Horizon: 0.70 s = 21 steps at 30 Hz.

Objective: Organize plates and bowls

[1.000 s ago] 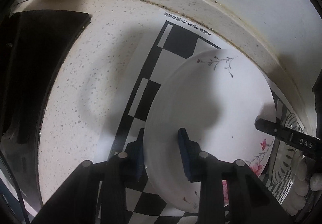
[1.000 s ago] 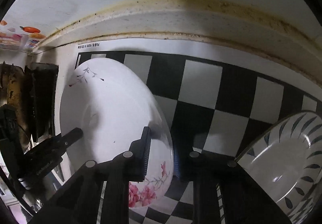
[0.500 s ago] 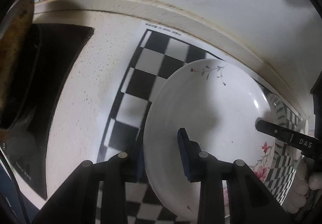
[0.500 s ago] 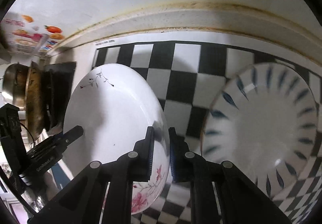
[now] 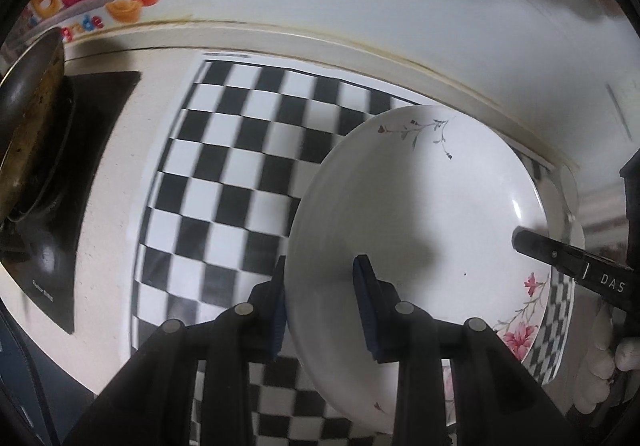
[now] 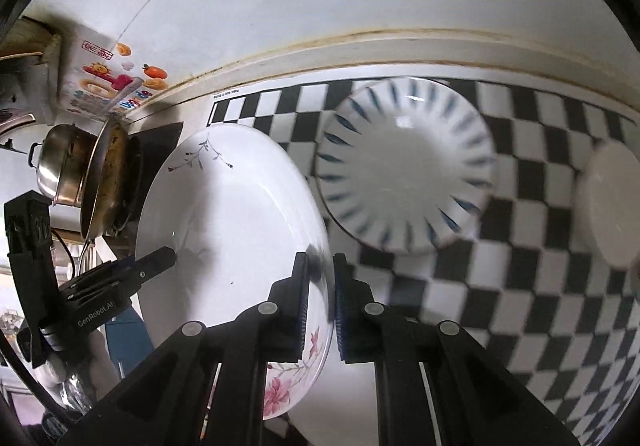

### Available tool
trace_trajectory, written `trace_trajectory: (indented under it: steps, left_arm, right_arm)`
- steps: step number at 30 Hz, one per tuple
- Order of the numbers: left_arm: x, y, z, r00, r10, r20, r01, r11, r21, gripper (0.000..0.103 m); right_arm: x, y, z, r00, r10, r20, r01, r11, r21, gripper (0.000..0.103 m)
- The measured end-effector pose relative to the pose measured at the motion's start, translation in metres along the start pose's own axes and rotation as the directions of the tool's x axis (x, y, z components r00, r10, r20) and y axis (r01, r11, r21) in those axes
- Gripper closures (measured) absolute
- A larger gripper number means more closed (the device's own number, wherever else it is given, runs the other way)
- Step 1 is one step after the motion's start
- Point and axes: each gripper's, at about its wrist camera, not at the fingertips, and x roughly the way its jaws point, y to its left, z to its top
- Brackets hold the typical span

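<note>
Now | both grippers, left gripper (image 5: 320, 298) and right gripper (image 6: 320, 302), clamp floral plate (image 6: 236, 213) (apparently lifted)

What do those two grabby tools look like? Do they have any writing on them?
Both are black, with linked arms joined by round silver pins. The left tool and right tool have ridged dark blue pads. Seen from the side, one says "DAS" in white and the other "GenRobot.AI". A white glove shows beside the right one.
</note>
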Motion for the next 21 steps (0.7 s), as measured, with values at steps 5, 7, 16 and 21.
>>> trace_trajectory:
  steps: [5,7,16,21]
  left_arm:
    - [0.003,-0.031,-0.021,1.000,-0.018,-0.019,0.019,0.999,0.048,0.075]
    - [0.008,-0.042,-0.030,0.999,-0.021,-0.037,0.023,0.997,0.069,0.075]
    - [0.046,-0.075,-0.071,0.988,0.009,-0.152,0.014,0.989,0.146,0.075]
    - [0.068,-0.079,-0.083,0.978,0.027,-0.206,0.007,0.987,0.163,0.074]
  right_arm:
    - [-0.033,-0.041,-0.045,1.000,0.002,0.016,-0.003,0.999,0.044,0.090]
    - [-0.036,-0.054,-0.062,1.000,0.000,0.015,0.000,0.998,0.062,0.090]
    - [-0.028,-0.104,-0.123,0.999,-0.022,-0.024,0.025,0.990,0.138,0.090]
    - [-0.009,-0.119,-0.140,0.998,-0.026,-0.064,0.036,0.986,0.161,0.090]
